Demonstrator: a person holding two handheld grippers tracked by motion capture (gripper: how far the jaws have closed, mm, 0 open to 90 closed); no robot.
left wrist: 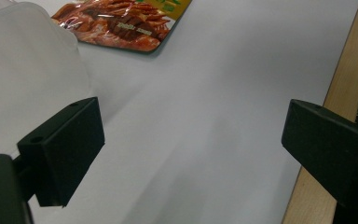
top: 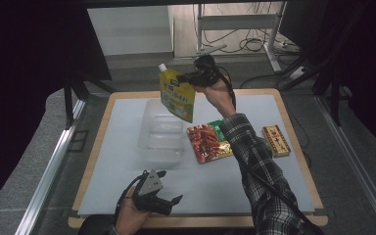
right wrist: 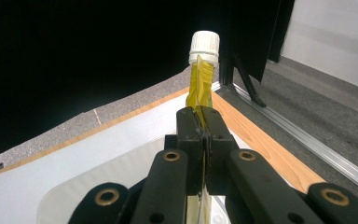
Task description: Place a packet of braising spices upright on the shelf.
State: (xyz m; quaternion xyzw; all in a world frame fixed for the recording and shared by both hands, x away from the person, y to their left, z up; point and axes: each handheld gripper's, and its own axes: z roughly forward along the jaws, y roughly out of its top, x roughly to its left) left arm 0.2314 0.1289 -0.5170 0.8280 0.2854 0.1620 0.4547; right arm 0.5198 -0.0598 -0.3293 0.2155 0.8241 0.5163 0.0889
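Above the far end of the tub (top: 162, 134), a yellow pouch (top: 177, 95) hangs in the air, white cap (top: 162, 67) up and tilted to the left, its lower corner dipping toward the tub's open top. Pinched at its upper right edge by the right gripper (top: 188, 77), jaws closed flat on the thin film just below the spout; seen along those jaws in the right gripper view, the pouch (right wrist: 200, 86) rises edge-on between the fingers (right wrist: 189, 135), cap (right wrist: 204, 47) topmost. Held by the top seam, probably so the heavy body swings free and can be lowered straight into the tub without snagging on its wall. Clear and apparently empty, the tub sits at the middle of the mat (top: 127, 196), toward the left. Just right of it, flat on the mat, a red snack pack (top: 208, 143), partly under the plaid sleeve (top: 254, 161); further right, near the mat's right edge, a small red-and-gold box (top: 275, 140), likely waiting their turn. Near the front edge, left of middle, the left gripper (top: 169, 188) rests low, jaws spread wide and holding nothing, well apart from the tub; parked there, seemingly, to stay clear of the right arm's path. Same wide gap between the jaws in the left gripper view, with the tub's corner (left wrist: 28, 70) and the pack (left wrist: 121, 25) beyond.
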